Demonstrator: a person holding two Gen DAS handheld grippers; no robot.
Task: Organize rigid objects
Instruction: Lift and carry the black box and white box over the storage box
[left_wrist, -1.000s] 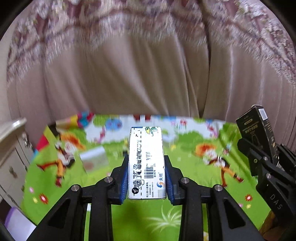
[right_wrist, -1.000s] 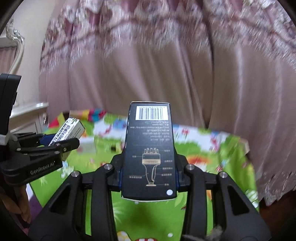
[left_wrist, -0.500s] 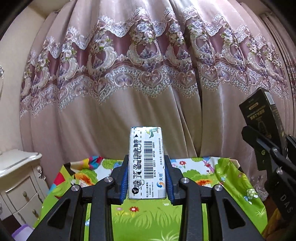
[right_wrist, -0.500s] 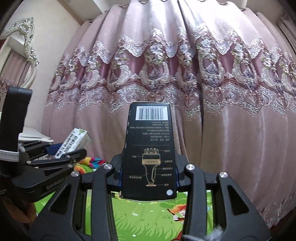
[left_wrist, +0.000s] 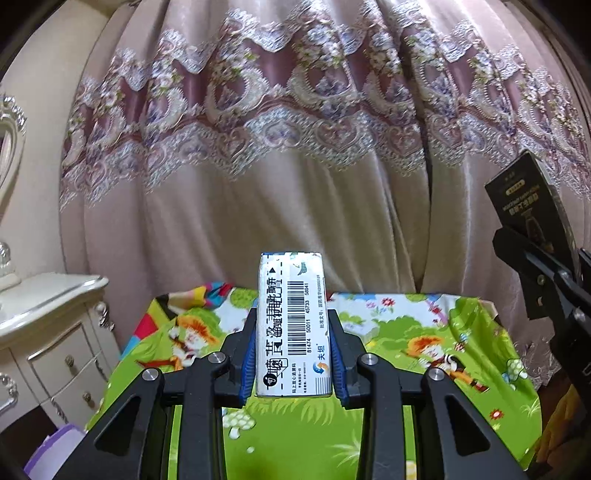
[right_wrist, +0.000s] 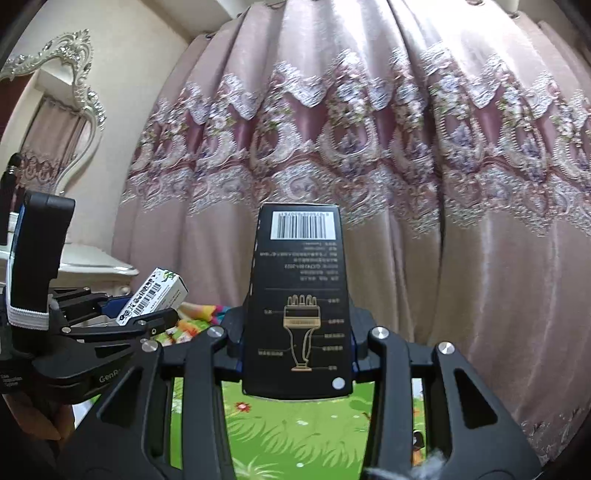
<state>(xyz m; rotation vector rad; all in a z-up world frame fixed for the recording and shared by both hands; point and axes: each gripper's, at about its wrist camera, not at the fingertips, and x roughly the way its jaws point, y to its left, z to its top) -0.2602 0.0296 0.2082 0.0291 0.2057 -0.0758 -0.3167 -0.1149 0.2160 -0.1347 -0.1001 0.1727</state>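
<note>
My left gripper is shut on a white medicine box with a barcode and Chinese print, held upright above the green cartoon tablecloth. My right gripper is shut on a tall black box with a gold brush drawing and a barcode. The black box and right gripper show at the right edge of the left wrist view. The white box and left gripper show at the left of the right wrist view. Both boxes are held in the air, side by side.
A pink curtain with lace trim hangs right behind the table. A white dresser with drawers stands at the left, with an ornate mirror above it. A purple object lies low at the left.
Both grippers have lifted and tilted up with their boxes still held, so the curtain now fills the views and less of the tablecloth shows.
</note>
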